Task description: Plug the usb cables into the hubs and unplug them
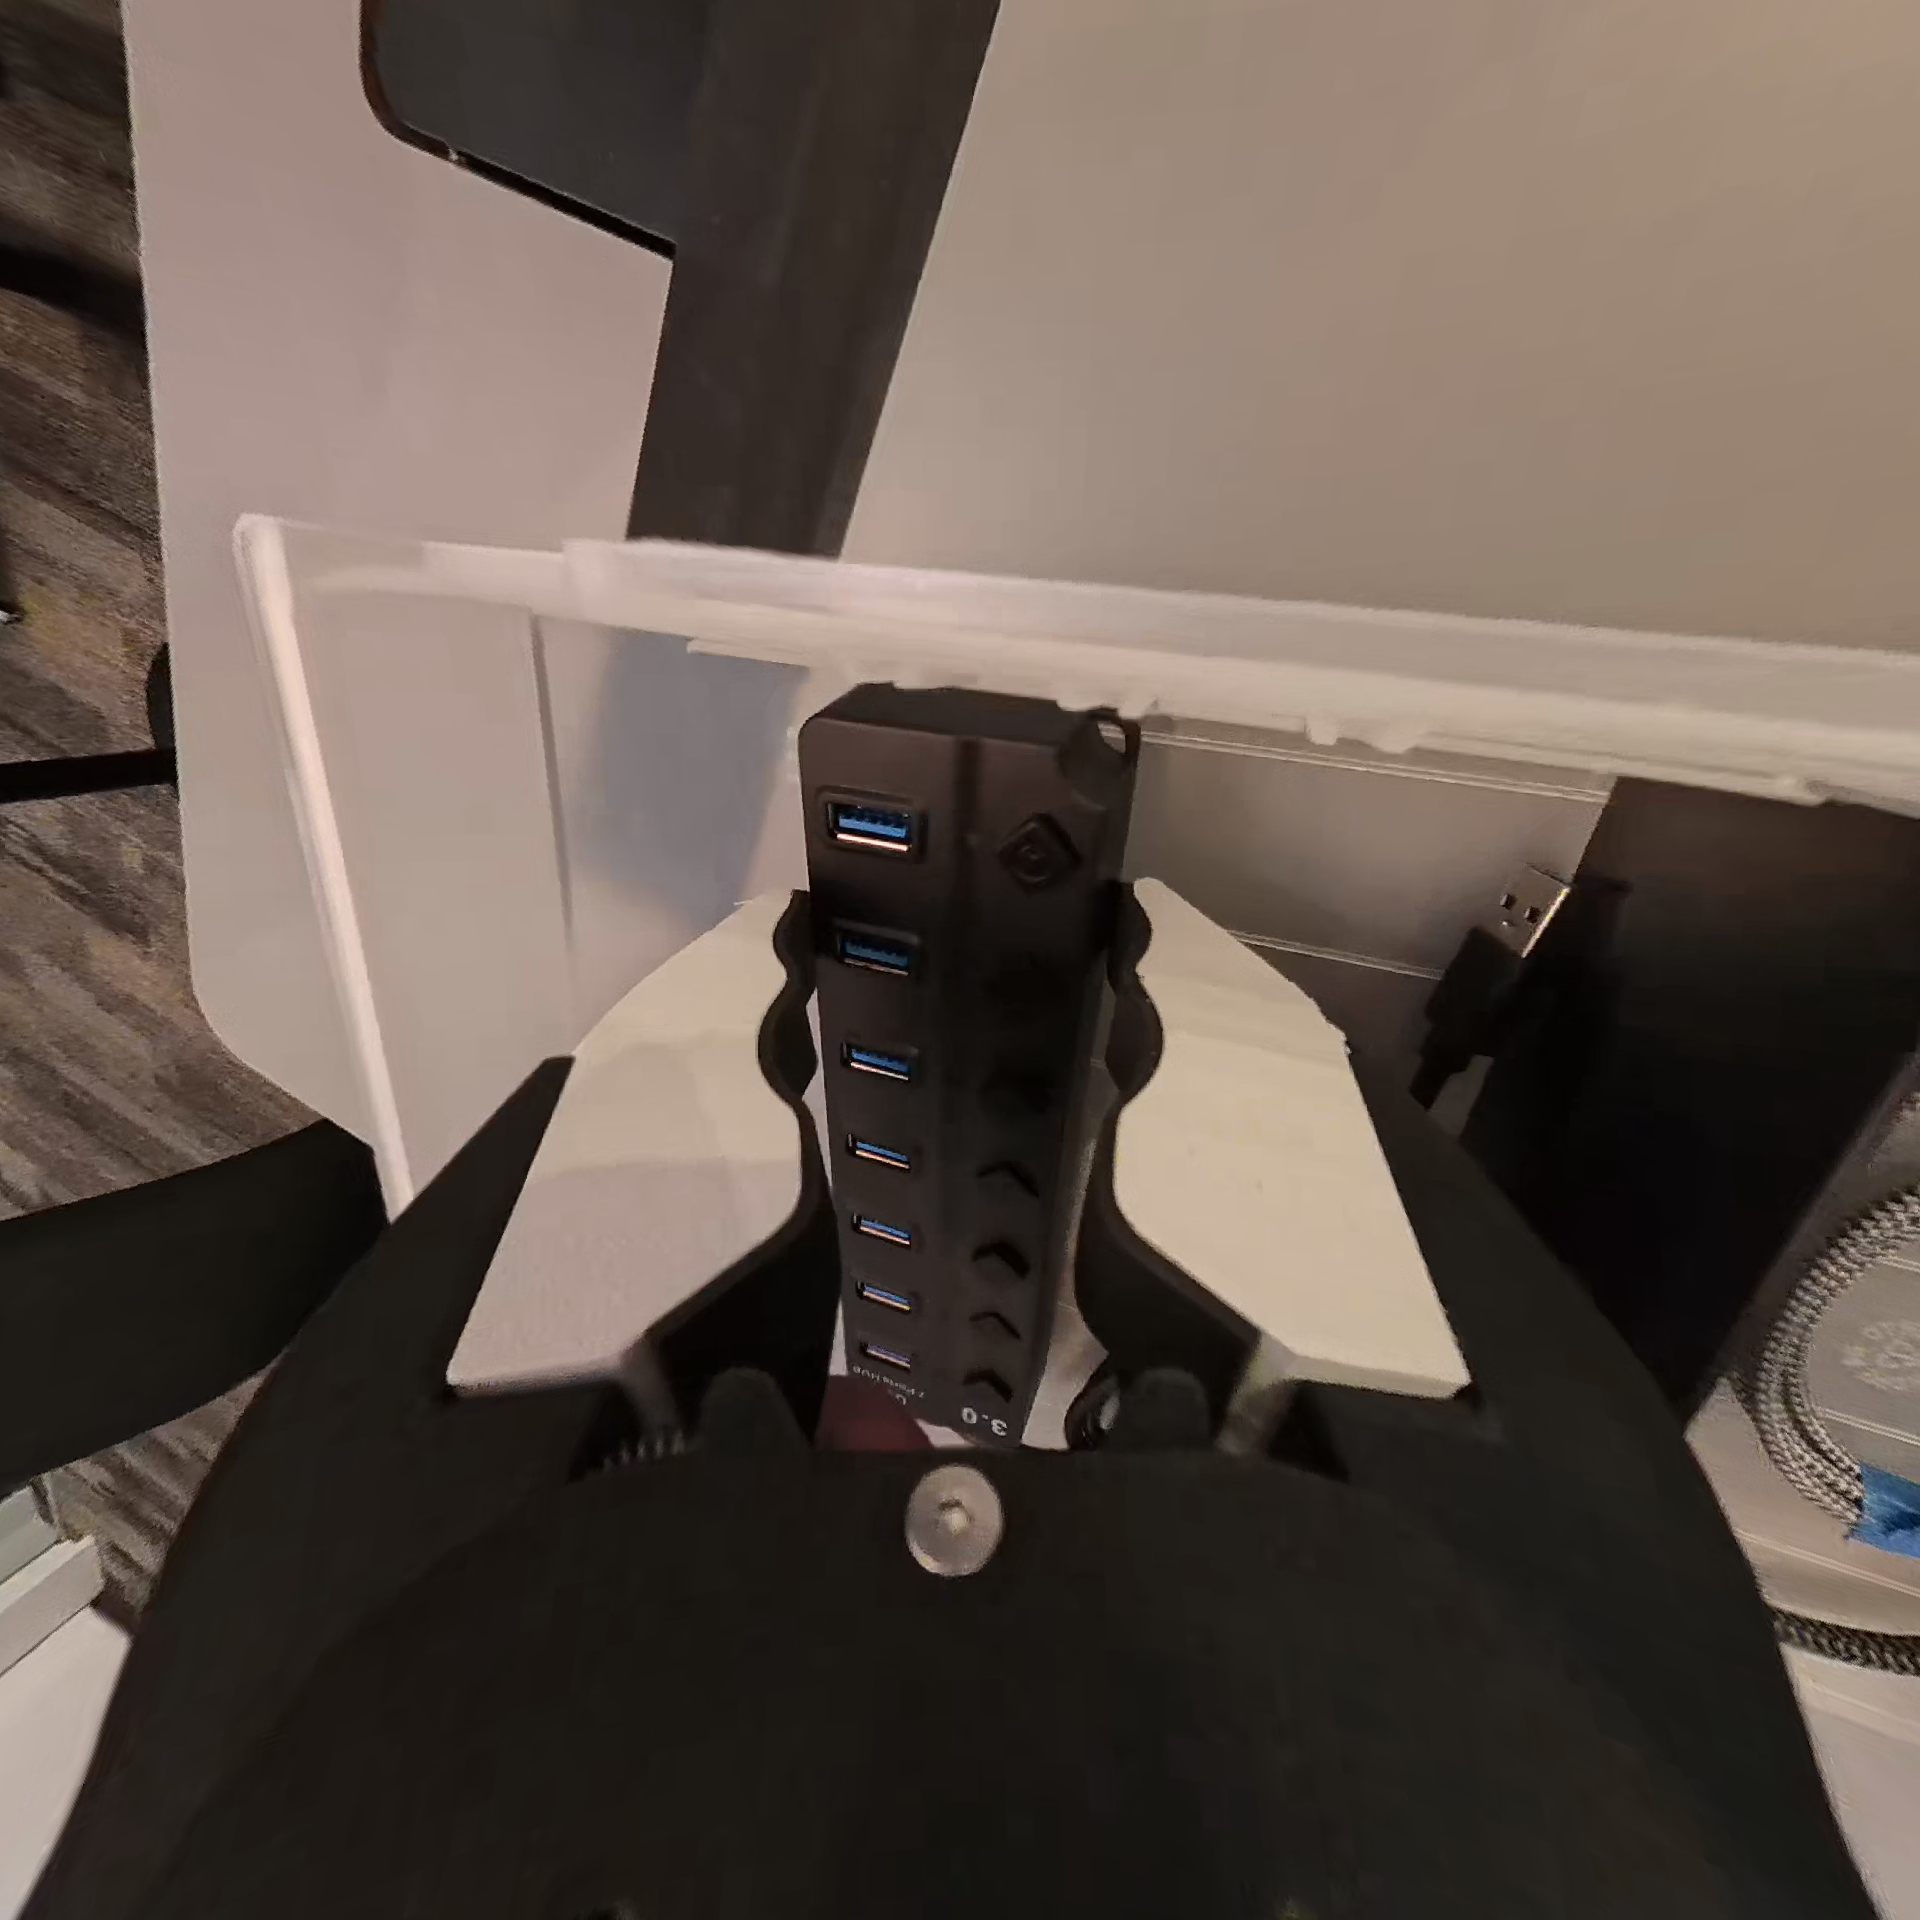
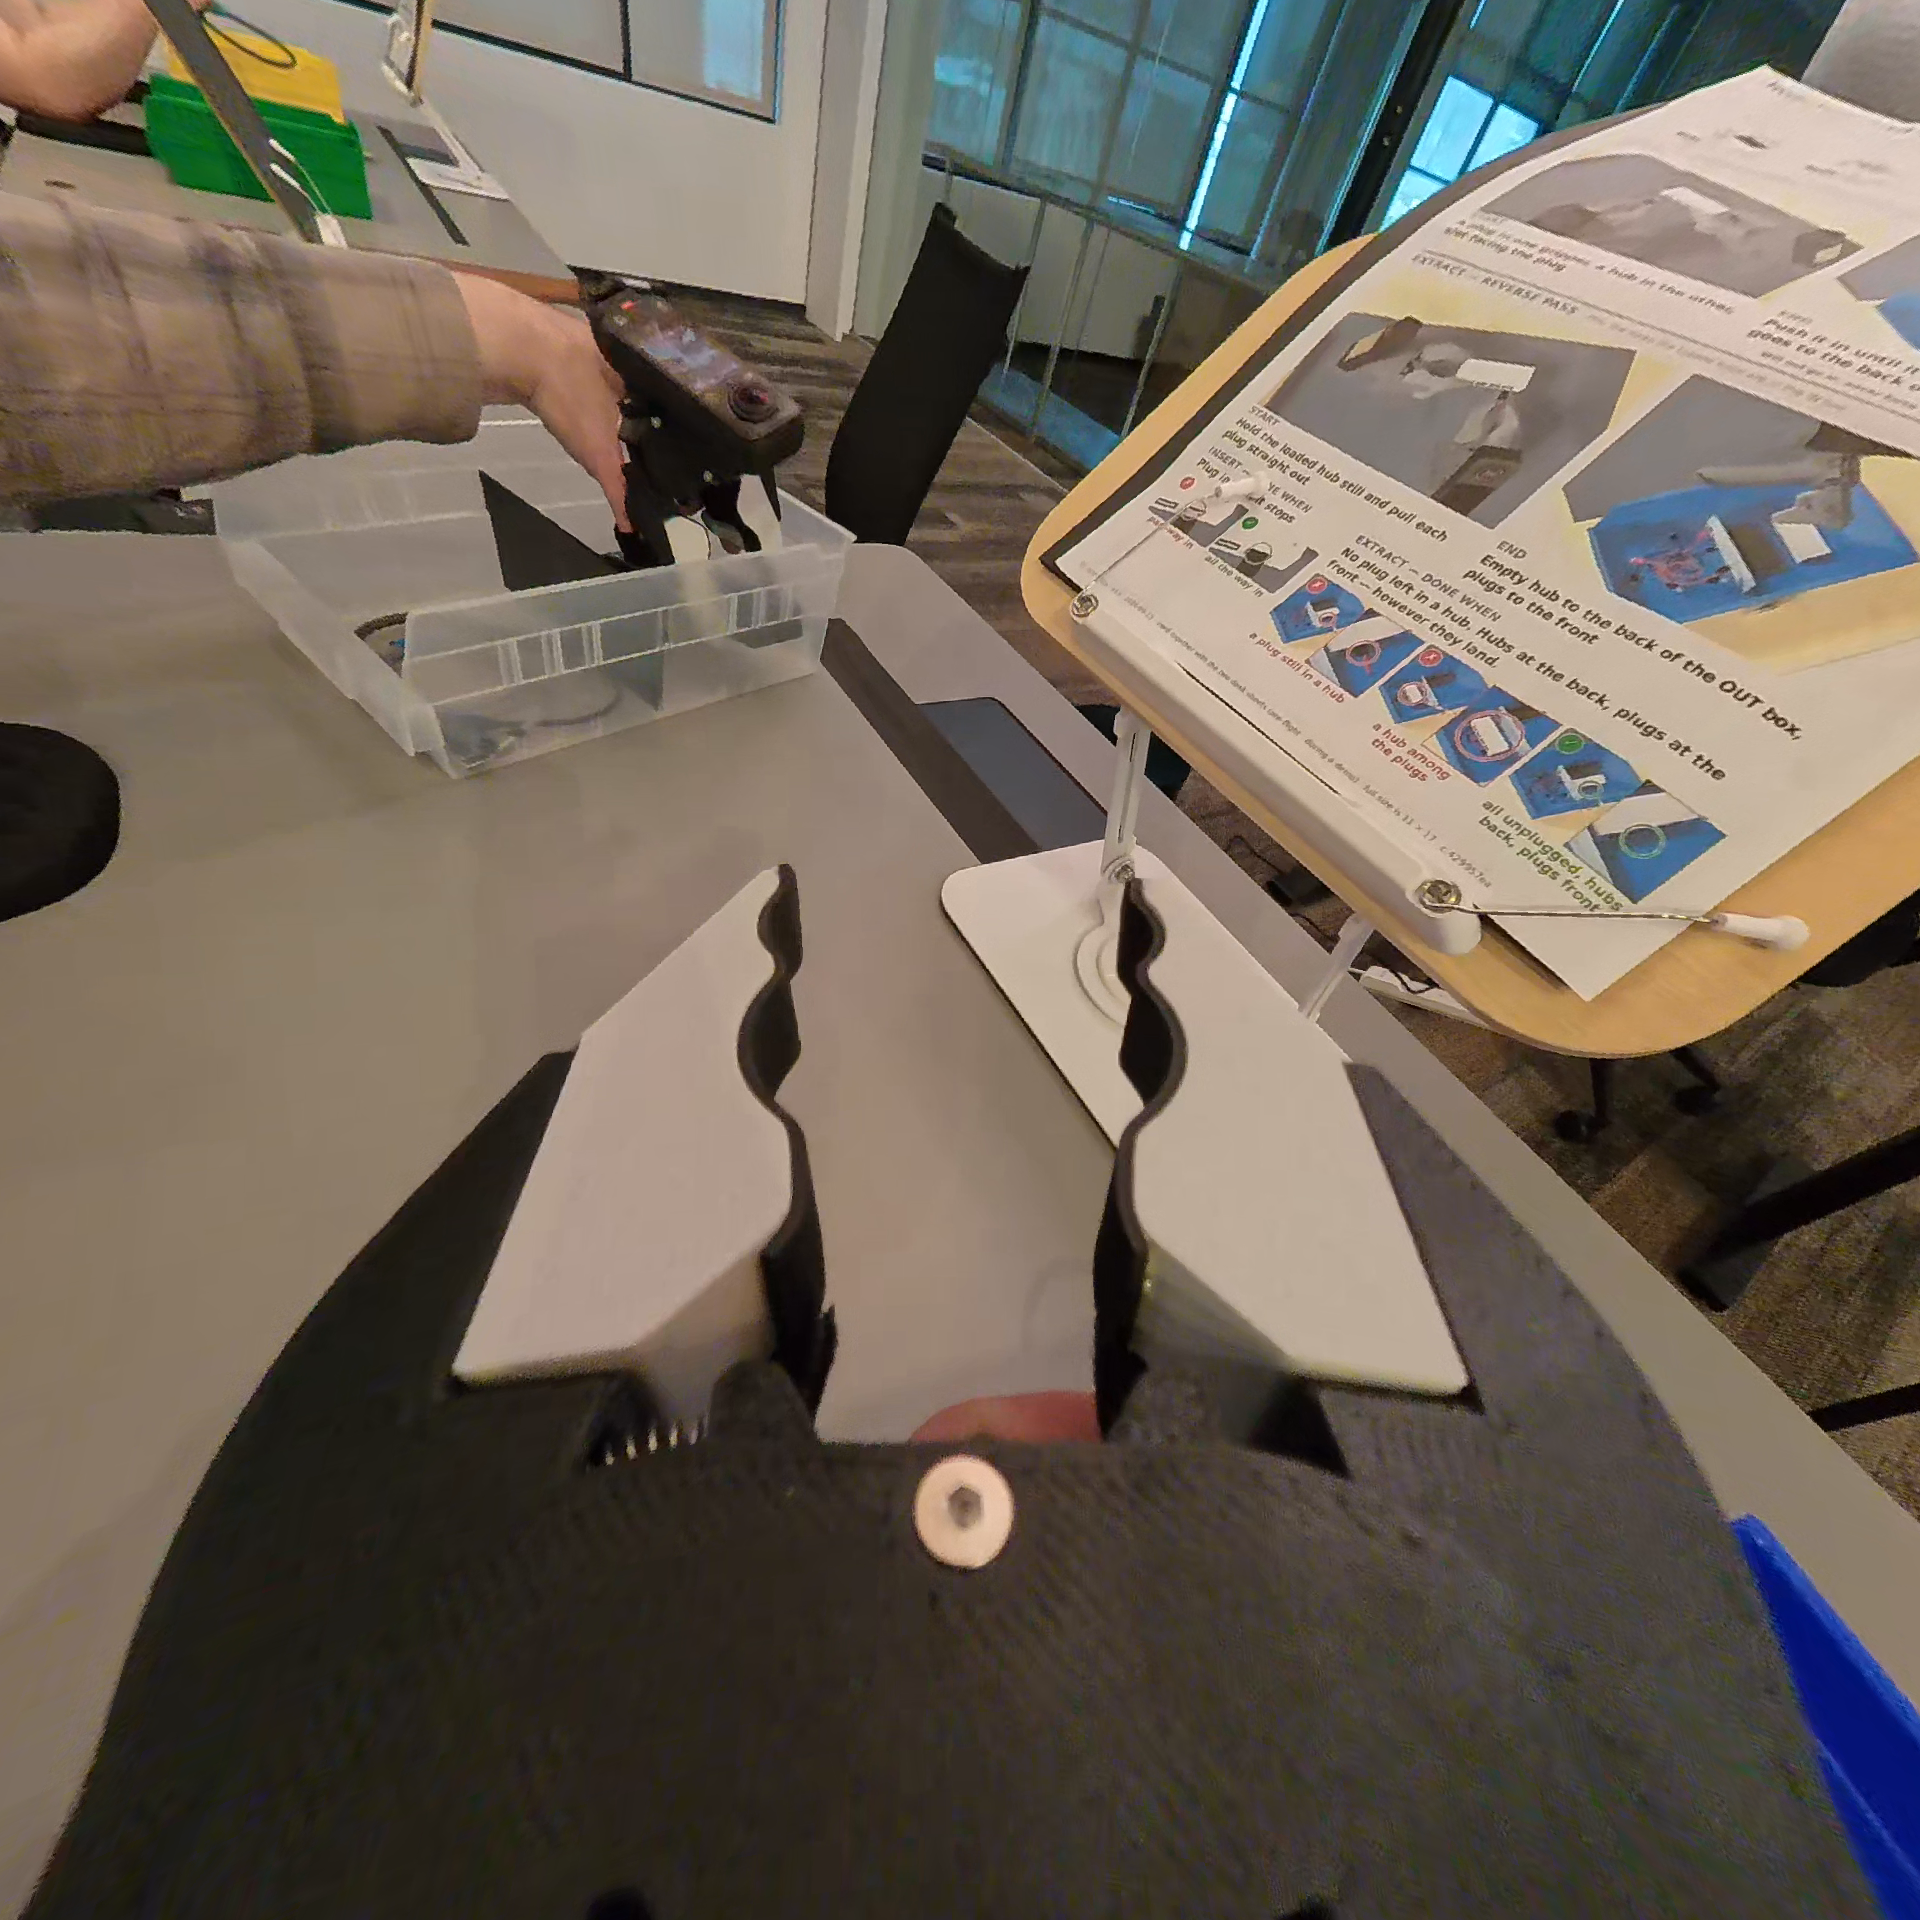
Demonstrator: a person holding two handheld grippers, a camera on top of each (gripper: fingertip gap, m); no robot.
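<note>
Writing shows in 2 places. The black hub (image 1: pixel 945 1039) has small white print at its near end, beside the last port. A white paper sheet (image 2: pixel 1558 520) lies on a tilted wooden stand (image 2: pixel 1621 1003) at the right of the counter (image 2: pixel 520 987). It has photos and lines of black, red and green print.

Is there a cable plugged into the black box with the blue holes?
No, every blue port on the black hub, held in the left gripper, is empty; a loose USB plug lies beside it.
</note>
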